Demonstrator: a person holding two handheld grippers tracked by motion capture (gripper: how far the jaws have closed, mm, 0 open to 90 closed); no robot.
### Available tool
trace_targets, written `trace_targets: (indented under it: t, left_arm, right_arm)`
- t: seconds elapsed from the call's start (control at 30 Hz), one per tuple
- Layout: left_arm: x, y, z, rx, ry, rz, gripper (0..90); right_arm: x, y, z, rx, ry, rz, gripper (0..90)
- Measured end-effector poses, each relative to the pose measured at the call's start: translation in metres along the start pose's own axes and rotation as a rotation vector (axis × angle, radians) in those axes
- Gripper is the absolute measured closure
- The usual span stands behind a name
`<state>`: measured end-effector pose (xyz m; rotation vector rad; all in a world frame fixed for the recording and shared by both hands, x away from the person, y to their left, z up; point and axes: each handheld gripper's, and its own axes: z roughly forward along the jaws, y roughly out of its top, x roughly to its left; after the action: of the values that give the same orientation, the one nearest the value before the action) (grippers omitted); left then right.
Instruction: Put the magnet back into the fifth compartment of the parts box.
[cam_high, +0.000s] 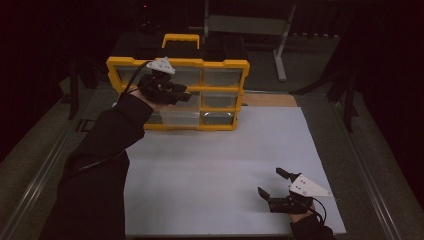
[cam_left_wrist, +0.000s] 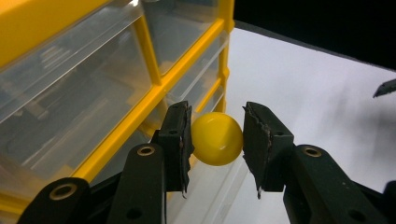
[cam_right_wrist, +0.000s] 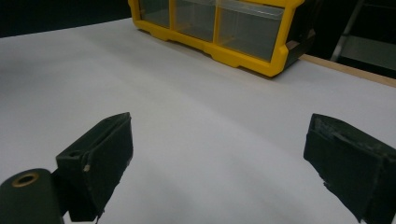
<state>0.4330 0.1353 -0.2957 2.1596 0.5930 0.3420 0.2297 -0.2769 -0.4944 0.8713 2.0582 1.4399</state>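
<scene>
A yellow ball (cam_left_wrist: 217, 139) sits between the two pads of my left gripper (cam_left_wrist: 217, 140), which is shut on it. That gripper (cam_high: 186, 94) is held up against the front of a yellow-framed organizer (cam_high: 222, 63) with clear drawers (cam_left_wrist: 84, 98). One clear drawer (cam_high: 176, 118) at the lower left is pulled out, and its rim lies just beneath the ball (cam_left_wrist: 219, 186). My right gripper (cam_high: 270, 181) rests low over the white sheet near the front right, open, with nothing between its fingers (cam_right_wrist: 100, 161).
The white sheet (cam_high: 215, 165) covers the table. The organizer (cam_right_wrist: 243, 58) stands at its far edge, with a yellow carry handle (cam_high: 181, 38) on top. A wooden strip (cam_high: 270, 100) shows to the right of it. A grey metal stand (cam_high: 280, 55) is behind.
</scene>
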Motion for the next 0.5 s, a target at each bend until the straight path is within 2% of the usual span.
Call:
trace_targets:
  t: [0.23, 0.5]
  left_arm:
    - [0.006, -0.005, 0.008, -0.016, 0.01, -0.046, 62.8]
    - [0.011, -0.011, 0.017, 0.013, 0.052, -0.076, 62.7]
  right_arm:
    - [0.001, 0.0, 0.001, 0.004, -0.001, -0.009, 8.5]
    - [0.0, 0.0, 0.001, 0.004, -0.002, -0.005, 8.5]
